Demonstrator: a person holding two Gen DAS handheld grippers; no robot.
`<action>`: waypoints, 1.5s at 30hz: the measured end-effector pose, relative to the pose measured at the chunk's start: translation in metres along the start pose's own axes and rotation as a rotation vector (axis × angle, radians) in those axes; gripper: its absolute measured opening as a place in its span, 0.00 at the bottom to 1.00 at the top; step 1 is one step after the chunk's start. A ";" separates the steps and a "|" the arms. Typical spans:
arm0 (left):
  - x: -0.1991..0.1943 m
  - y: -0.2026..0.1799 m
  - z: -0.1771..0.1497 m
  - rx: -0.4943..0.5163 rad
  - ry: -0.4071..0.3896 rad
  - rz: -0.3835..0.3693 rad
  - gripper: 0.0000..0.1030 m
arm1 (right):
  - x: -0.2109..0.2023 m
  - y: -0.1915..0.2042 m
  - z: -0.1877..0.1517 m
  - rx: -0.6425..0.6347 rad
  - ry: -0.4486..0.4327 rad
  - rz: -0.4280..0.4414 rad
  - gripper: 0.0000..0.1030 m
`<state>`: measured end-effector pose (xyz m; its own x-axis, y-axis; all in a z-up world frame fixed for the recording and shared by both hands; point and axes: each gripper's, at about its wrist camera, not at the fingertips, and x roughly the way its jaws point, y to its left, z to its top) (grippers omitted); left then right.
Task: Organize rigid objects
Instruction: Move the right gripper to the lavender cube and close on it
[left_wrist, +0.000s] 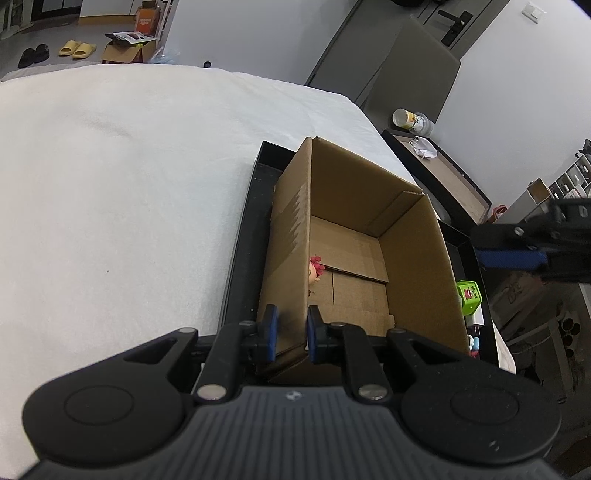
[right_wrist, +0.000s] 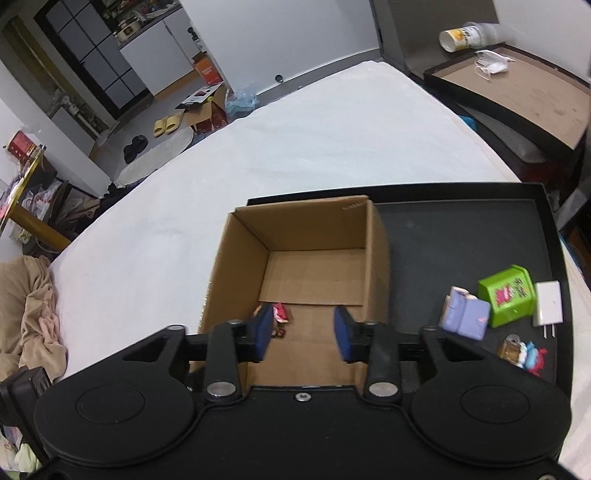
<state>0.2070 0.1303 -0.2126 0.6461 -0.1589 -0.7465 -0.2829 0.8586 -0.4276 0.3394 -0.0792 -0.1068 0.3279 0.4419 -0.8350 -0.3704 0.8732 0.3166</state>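
Observation:
An open cardboard box stands on a black tray. A small red-haired figurine lies inside it by the near left wall. My left gripper is shut on the box's left wall near its front corner. My right gripper is open and empty above the box's near end; it also shows at the right in the left wrist view. On the tray right of the box lie a green box, a purple block, a white charger and small toys.
The tray sits on a white cloth-covered table. A dark side table with a cup stands beyond the right edge. A beige cloth lies at the left.

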 end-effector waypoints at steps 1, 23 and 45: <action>0.000 0.000 0.000 -0.001 0.001 0.003 0.14 | -0.003 -0.004 -0.001 0.011 -0.004 -0.004 0.41; -0.001 -0.010 0.000 -0.010 -0.003 0.059 0.14 | 0.003 -0.093 -0.014 0.177 -0.014 -0.119 0.49; 0.008 -0.011 -0.001 -0.004 0.008 0.070 0.14 | 0.074 -0.122 -0.011 0.197 0.065 -0.227 0.55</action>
<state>0.2151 0.1192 -0.2145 0.6189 -0.1026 -0.7787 -0.3301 0.8657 -0.3764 0.3993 -0.1556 -0.2129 0.3245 0.2220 -0.9195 -0.1159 0.9741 0.1943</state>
